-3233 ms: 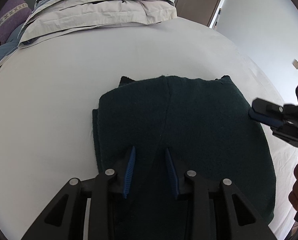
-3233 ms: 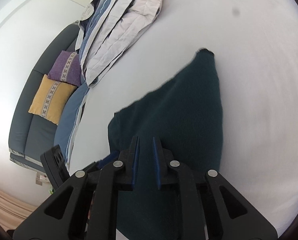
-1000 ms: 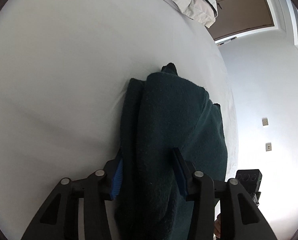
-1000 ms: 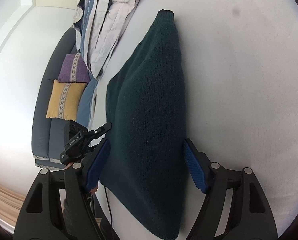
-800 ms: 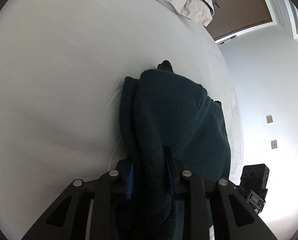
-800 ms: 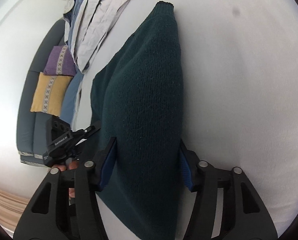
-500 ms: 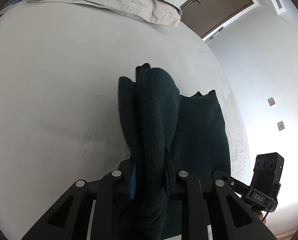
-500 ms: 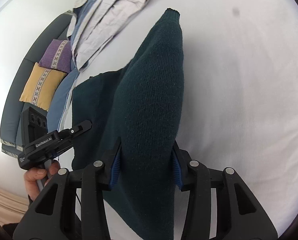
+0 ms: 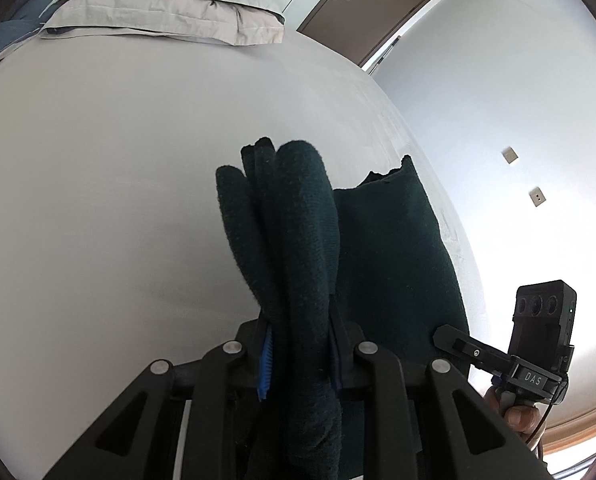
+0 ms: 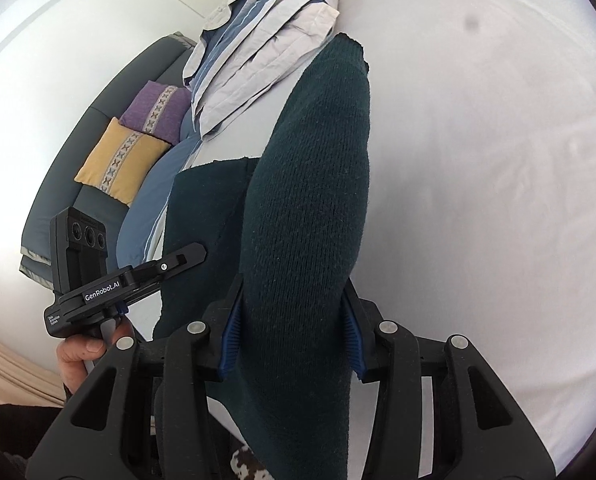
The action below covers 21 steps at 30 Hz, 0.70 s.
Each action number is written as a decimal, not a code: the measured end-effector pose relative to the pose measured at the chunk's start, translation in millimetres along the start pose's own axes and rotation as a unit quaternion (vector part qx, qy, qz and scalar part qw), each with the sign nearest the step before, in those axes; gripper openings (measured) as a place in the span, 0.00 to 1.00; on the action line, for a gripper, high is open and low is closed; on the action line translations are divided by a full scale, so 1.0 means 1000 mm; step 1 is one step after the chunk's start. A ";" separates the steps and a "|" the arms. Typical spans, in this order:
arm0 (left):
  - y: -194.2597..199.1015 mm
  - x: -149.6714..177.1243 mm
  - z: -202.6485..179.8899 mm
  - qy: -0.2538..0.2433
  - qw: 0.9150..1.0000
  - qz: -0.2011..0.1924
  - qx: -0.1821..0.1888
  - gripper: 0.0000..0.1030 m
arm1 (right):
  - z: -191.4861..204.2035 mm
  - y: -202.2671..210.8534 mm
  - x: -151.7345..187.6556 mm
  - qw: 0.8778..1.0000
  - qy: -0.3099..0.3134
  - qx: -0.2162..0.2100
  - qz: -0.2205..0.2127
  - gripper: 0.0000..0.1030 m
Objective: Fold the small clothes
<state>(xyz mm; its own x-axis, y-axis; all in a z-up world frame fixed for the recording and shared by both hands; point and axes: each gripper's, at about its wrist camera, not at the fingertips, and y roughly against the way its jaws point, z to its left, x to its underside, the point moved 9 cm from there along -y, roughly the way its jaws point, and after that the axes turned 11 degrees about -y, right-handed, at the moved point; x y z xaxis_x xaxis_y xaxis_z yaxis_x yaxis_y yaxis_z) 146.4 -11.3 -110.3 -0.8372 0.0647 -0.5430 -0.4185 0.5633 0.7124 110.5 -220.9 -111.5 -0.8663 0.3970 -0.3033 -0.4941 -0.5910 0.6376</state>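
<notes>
Two views. Left wrist: left gripper (image 9: 299, 356) jaws pinching bunched dark green sweater (image 9: 294, 240), raised off white bed (image 9: 98, 200); rest of sweater draped down at right; right gripper (image 9: 497, 356) beside it, jaws hidden; door (image 9: 373, 4), wall sockets behind. Right wrist: right gripper (image 10: 292, 340) jaws clamped on thick sweater fold (image 10: 309, 220), blocking mid-bed; sofa (image 10: 98, 120) with yellow and purple cushions, stacked bedding (image 10: 258, 36), hand (image 10: 82, 356) on left gripper (image 10: 130, 276).

Dark green knitted sweater (image 10: 309, 184): coarse, fuzzy wool-like knit, matt. White bed sheet (image 9: 98, 184): smooth cloth, faintly creased. Black gripper frames (image 10: 409, 392): matt plastic, silvery metal screw heads; ribbed blue pads (image 10: 351, 336). Brown door (image 9: 373, 4): smooth, wood-look.
</notes>
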 end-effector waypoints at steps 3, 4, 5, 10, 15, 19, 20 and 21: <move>-0.001 0.018 -0.008 -0.003 1.000 0.007 0.006 0.23 | -0.009 0.013 0.026 1.000 0.001 0.004 0.002 0.39; -0.002 0.023 -0.010 -0.002 1.000 0.010 0.006 0.23 | -0.015 0.016 0.032 1.000 -0.002 0.004 0.003 0.39; -0.005 0.025 -0.012 -0.002 1.000 0.013 0.007 0.23 | -0.020 0.018 0.038 1.000 -0.007 0.004 0.004 0.39; -0.025 0.045 -0.009 -0.011 1.000 0.026 -0.001 0.24 | -0.057 0.021 0.059 0.999 -0.029 0.008 0.013 0.39; -0.059 0.069 0.038 0.049 0.997 0.051 -0.005 0.26 | -0.118 -0.002 0.071 0.993 -0.110 -0.008 0.031 0.43; -0.058 0.075 0.042 0.059 0.997 0.039 0.013 0.28 | -0.123 0.006 0.083 0.994 -0.097 -0.054 0.010 0.43; -0.058 0.076 0.041 0.054 0.998 0.039 0.007 0.28 | -0.121 0.006 0.085 0.995 -0.088 -0.051 0.008 0.43; -0.060 0.073 0.041 0.054 0.998 0.039 0.005 0.30 | -0.118 0.005 0.086 0.995 -0.084 -0.048 0.007 0.44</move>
<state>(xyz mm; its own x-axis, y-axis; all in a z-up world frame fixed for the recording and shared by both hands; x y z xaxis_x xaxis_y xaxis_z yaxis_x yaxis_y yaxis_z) 125.0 -6.2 -210.7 -0.9002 0.0204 -0.4349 -0.3474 0.5686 0.7457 24.8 -272.2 -217.8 -0.8524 0.4954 -0.1675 -0.4943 -0.6588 0.5672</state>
